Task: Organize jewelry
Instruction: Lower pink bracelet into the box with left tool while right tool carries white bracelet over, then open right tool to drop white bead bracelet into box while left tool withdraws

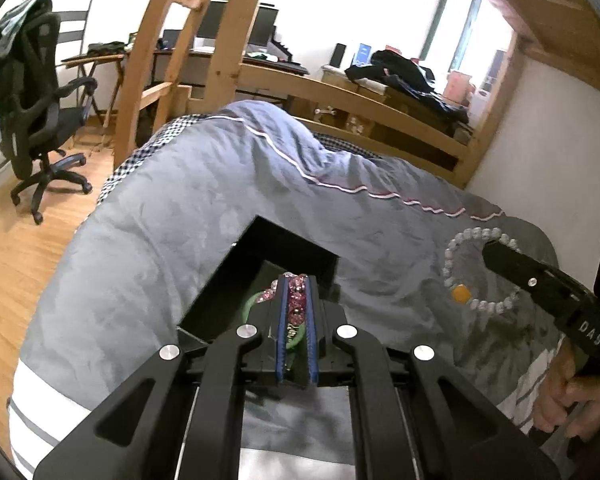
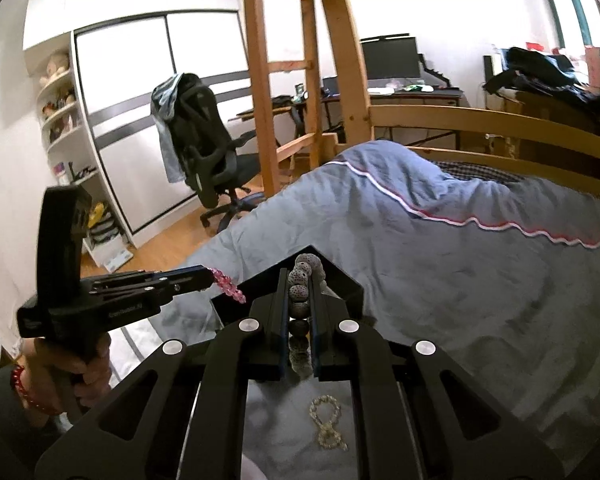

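My left gripper (image 1: 296, 280) is shut on a pink bead bracelet (image 1: 296, 294). It hangs over an open black box (image 1: 284, 240) that rests on the grey blanket, and a green bangle (image 1: 249, 305) lies inside the box. To the right, my right gripper (image 1: 490, 250) is shut on a grey bead bracelet (image 1: 448, 264) with one orange bead, whose loop dangles above the blanket. In the right wrist view the right gripper (image 2: 302, 270) pinches the grey bracelet (image 2: 300, 290) just before the box (image 2: 340, 280). The left gripper (image 2: 208, 278) holds the pink bracelet (image 2: 230, 290) at the box's left corner.
A pale clear-bead bracelet (image 2: 326, 424) lies on the blanket (image 2: 440, 280) beneath my right gripper. The bed's left edge drops to a wooden floor with an office chair (image 2: 204, 152). A wooden ladder (image 2: 284, 80) and bed rail (image 2: 480, 120) stand beyond, and a white wall (image 1: 540, 160) lies to the right.
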Demonstrator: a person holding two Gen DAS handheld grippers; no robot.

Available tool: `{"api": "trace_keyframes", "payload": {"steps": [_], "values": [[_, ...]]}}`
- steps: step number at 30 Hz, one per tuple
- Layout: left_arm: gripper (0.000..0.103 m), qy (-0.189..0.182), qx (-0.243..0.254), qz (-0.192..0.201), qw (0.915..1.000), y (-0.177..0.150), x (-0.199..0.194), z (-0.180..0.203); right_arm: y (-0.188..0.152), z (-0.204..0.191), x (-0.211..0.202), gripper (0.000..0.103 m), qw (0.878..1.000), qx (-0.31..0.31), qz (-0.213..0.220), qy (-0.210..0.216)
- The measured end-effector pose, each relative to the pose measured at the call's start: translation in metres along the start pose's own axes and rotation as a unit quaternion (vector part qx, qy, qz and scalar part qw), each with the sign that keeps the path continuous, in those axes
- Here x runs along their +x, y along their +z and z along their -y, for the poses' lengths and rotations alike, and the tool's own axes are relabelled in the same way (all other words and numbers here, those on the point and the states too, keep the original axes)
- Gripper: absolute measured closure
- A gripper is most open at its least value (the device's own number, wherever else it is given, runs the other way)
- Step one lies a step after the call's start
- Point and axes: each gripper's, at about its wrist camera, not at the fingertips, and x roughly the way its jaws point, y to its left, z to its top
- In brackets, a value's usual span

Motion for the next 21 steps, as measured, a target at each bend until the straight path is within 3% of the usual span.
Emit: {"api": "trace_keyframes", "payload": {"steps": [21], "values": [[0.095,0.053,-0.011,-0.047,0.9974,-0.004,0.034,-0.024,-0.009,-0.030,0.115,0.094,0.994,-0.050,-0.100,0.000]]}}
